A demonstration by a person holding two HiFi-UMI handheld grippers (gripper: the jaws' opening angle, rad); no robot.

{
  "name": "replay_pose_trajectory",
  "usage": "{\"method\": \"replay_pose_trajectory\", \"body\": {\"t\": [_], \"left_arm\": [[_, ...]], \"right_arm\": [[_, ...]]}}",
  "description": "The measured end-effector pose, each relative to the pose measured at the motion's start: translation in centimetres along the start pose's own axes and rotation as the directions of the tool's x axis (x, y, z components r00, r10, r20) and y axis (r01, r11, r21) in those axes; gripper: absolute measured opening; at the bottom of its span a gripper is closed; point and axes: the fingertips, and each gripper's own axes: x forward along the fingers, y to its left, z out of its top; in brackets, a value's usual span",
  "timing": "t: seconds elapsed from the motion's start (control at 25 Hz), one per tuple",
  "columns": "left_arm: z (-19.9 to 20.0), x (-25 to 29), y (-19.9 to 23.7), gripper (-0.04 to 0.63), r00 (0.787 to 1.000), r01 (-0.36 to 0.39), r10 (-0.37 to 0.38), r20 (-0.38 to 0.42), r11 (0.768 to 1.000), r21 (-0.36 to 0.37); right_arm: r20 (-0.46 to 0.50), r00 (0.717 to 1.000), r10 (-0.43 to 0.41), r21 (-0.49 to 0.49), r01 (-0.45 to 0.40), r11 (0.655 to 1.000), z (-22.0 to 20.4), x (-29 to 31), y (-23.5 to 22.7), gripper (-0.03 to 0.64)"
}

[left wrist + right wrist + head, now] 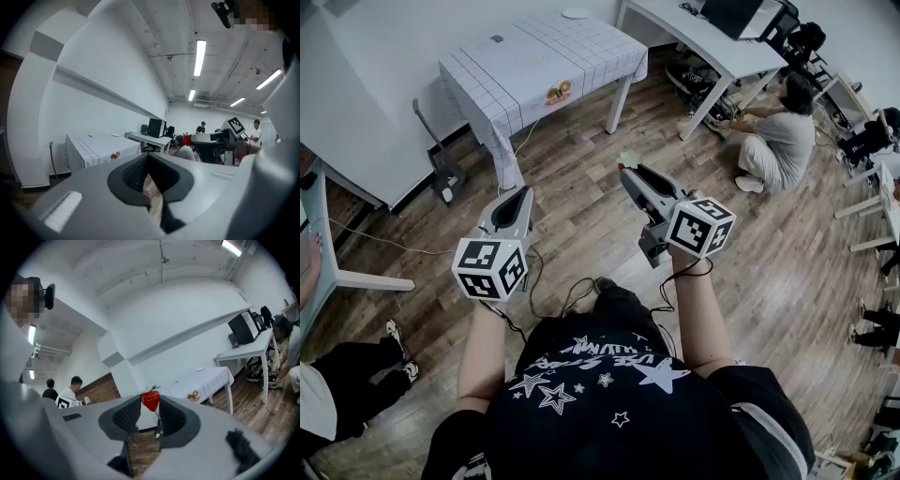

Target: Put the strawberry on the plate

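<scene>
My right gripper (628, 172) is held level in front of me, shut on a red strawberry (151, 401) at the jaw tips. The strawberry's green leaves (628, 158) show in the head view. A small white plate (576, 13) lies on the far edge of a table with a grid-patterned cloth (525, 52), well ahead of both grippers. The plate (200, 369) also shows faintly in the right gripper view. My left gripper (523, 193) hangs to the left at about the same height, tilted slightly down, its tips together with nothing between them (148, 158).
A person (780, 141) sits on the wooden floor at the right, beside a long white desk (712, 42). Cables (572, 295) trail on the floor near my feet. Another white desk leg (328, 253) and a person's legs (347, 375) are at the left.
</scene>
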Motion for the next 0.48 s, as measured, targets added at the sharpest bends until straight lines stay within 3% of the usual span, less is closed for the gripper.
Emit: {"method": "replay_pose_trajectory", "body": {"t": [0.16,0.48], "left_arm": [[1.1,0.7,0.1,0.008,1.0,-0.008,0.007,0.02,1.0,0.025],[1.7,1.6,-0.6,0.006,0.999,-0.023,0.021,0.026,0.998,0.067]], "right_arm": [[0.044,0.999,0.029,-0.011,-0.028,1.0,1.0,0.1,0.4,0.13],[0.014,1.0,0.009,-0.041,-0.009,0.999,0.2,1.4,-0.1,0.13]]}}
